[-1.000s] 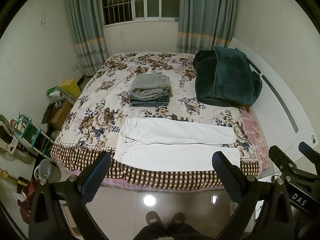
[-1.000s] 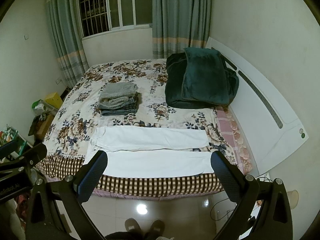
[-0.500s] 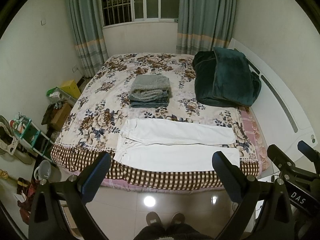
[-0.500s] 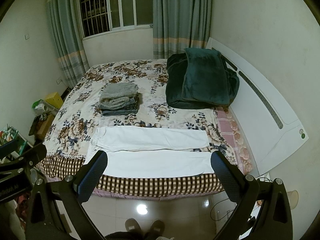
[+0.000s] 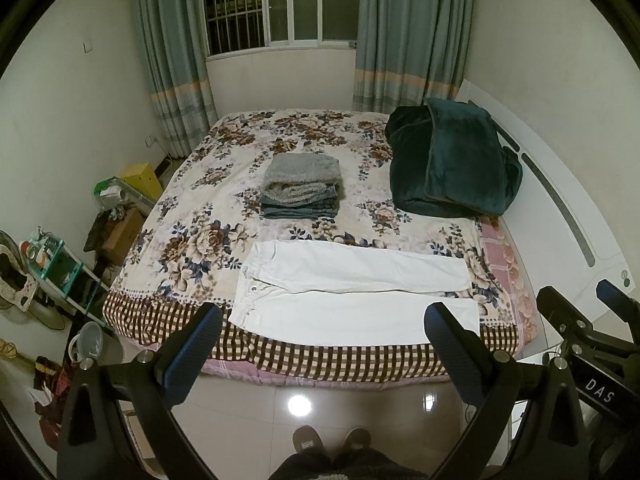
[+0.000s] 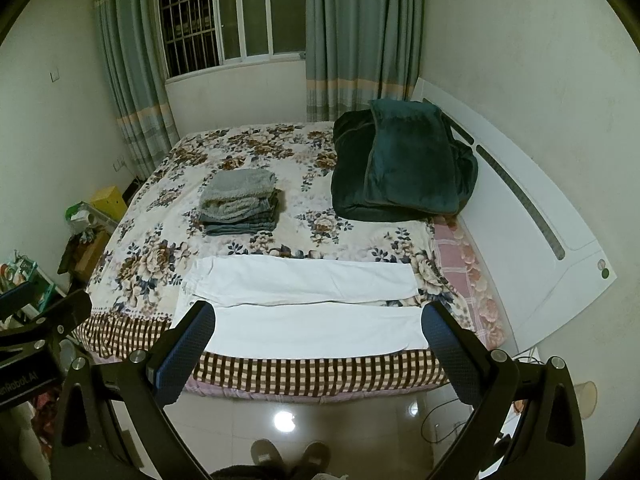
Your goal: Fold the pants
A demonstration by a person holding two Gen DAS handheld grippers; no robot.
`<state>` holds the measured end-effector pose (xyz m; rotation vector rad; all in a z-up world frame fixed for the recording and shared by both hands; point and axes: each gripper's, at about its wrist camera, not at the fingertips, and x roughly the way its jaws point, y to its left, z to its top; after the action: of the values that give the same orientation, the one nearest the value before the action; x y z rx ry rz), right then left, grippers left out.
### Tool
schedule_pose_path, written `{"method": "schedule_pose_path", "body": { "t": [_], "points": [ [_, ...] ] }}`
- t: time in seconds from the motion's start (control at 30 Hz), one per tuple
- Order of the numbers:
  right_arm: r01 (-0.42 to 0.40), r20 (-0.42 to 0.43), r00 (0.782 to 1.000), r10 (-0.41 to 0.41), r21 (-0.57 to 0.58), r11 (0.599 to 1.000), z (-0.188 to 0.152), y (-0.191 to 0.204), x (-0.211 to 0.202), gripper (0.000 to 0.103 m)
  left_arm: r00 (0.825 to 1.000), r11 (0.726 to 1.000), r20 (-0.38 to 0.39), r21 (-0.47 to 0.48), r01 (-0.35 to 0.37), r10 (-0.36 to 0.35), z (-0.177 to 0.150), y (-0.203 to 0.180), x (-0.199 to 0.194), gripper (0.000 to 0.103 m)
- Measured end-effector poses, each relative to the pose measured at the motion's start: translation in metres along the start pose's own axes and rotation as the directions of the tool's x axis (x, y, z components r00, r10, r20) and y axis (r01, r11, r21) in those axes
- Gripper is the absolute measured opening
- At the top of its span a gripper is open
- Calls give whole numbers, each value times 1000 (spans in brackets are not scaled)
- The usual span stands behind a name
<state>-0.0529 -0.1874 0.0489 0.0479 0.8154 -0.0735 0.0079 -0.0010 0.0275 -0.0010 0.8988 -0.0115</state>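
Note:
White pants [image 5: 352,292] lie flat along the near edge of the floral bed [image 5: 208,216], waist to the left, both legs stretched to the right; they also show in the right wrist view [image 6: 312,304]. My left gripper [image 5: 322,320] is open and empty, held above the floor in front of the bed, short of the pants. My right gripper [image 6: 316,318] is open and empty too, at about the same distance. The right gripper also shows at the right edge of the left wrist view [image 5: 576,312].
A stack of folded grey and denim clothes [image 5: 302,186] sits mid-bed. A dark green blanket [image 5: 448,160] is heaped by the white headboard [image 5: 560,208]. Clutter, a shelf [image 5: 60,264] and a bucket [image 5: 90,344] stand left of the bed. My slippered feet [image 5: 328,440] stand on the glossy tile floor.
Both views have barely shifted; the grippers stay open and the pants have not moved.

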Motion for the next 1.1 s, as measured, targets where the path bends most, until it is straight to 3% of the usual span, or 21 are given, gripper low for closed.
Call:
{"method": "schedule_pose_path", "body": {
  "t": [0.9, 1.1],
  "points": [
    [-15, -13, 1000, 15, 4, 1000, 11, 9, -10, 103, 1000, 1000, 2, -12, -7, 7, 6, -8, -4, 103],
    [-3, -32, 999, 4, 32, 999, 15, -17, 27, 103, 997, 997, 16, -38, -70, 71, 14, -17, 26, 103]
  ]
}}
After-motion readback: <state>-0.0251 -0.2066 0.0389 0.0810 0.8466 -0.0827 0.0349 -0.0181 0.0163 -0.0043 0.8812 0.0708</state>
